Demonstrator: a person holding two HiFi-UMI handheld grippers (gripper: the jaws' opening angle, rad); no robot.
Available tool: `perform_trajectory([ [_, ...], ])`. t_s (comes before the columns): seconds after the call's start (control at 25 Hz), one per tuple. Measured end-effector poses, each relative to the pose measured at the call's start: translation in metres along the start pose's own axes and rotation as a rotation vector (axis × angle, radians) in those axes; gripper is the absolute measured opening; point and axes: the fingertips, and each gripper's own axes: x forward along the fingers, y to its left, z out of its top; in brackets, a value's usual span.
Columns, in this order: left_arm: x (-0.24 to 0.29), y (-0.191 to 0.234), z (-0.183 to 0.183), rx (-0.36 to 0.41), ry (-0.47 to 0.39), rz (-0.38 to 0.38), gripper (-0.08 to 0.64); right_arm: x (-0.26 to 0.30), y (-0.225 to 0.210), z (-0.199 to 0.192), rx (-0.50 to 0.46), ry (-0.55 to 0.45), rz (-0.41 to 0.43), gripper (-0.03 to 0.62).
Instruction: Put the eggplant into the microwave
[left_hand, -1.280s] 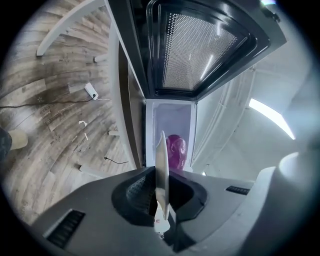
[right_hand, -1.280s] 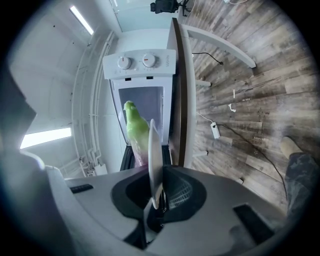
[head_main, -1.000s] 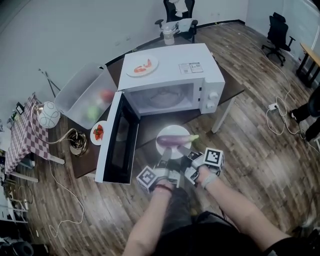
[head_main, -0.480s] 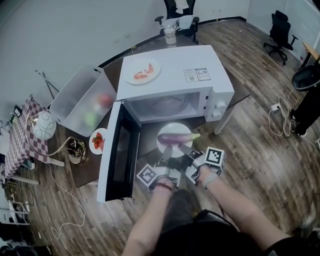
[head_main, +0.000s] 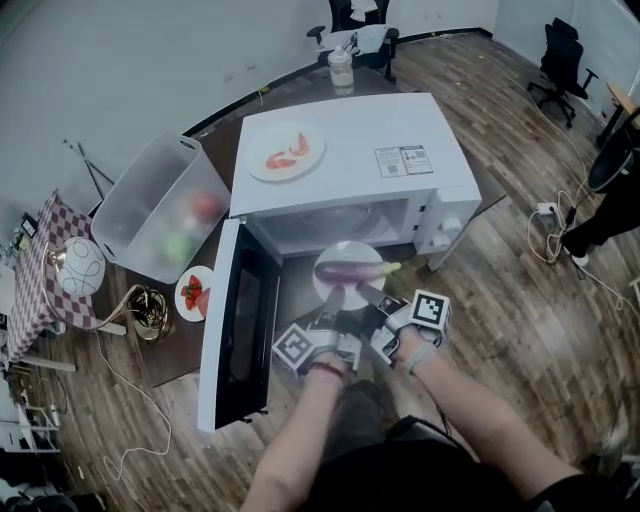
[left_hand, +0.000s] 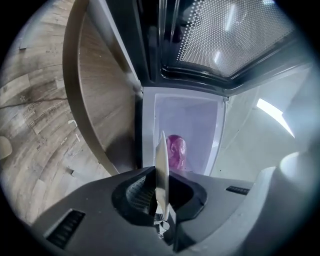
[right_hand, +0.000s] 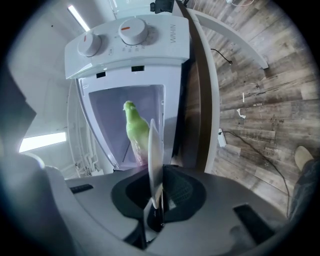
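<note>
1. Both tools are clamped on the same white plate (head_main: 333, 287). The left gripper (head_main: 334, 299) bites the near edge on its left side. The right gripper (head_main: 366, 296) bites the near edge on its right side. In both gripper views the rim sits edge-on between closed jaws, so neither is empty.
2. The eggplant (head_main: 346, 271) lies across the middle of the plate, purple body toward the left edge and green stem toward the right edge.
3. The microwave (head_main: 350, 140) is ready to go, with its door (head_main: 236, 322) swung wide open to the left.
4. Progress: I'd call it roughly halfway. The plate hangs right at the front edge of the cavity, with the far rim about at the mouth, though I can't tell if it has crossed the lip.
5. What's left, as I read it: push the plate in level, set it on the cavity floor, let go with both grippers and back out.
6. Also around: a plate of red food (head_main: 286, 150) on the microwave's top left corner.
</note>
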Motion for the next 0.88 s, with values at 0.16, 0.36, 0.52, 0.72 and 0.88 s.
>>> perform_trajectory([
  [0.16, 0.009, -0.002, 0.007, 0.004, 0.0, -0.006, 0.028, 0.009, 0.004, 0.007, -0.005, -0.002, 0.009, 0.029],
  [0.36, 0.017, 0.001, 0.014, -0.002, -0.003, 0.005, 0.028, 0.018, 0.002, 0.013, -0.004, -0.004, 0.002, 0.029],
  [0.52, 0.023, -0.001, 0.02, -0.009, -0.003, -0.001, 0.028, 0.026, 0.005, 0.017, -0.01, 0.005, 0.007, 0.028],
  [0.72, 0.031, -0.003, 0.025, -0.008, -0.001, 0.0, 0.026, 0.033, 0.006, 0.022, -0.015, 0.007, 0.006, 0.031],
  [0.88, 0.035, -0.002, 0.028, -0.012, -0.005, 0.002, 0.023, 0.037, 0.009, 0.025, -0.025, 0.021, -0.005, 0.032],
])
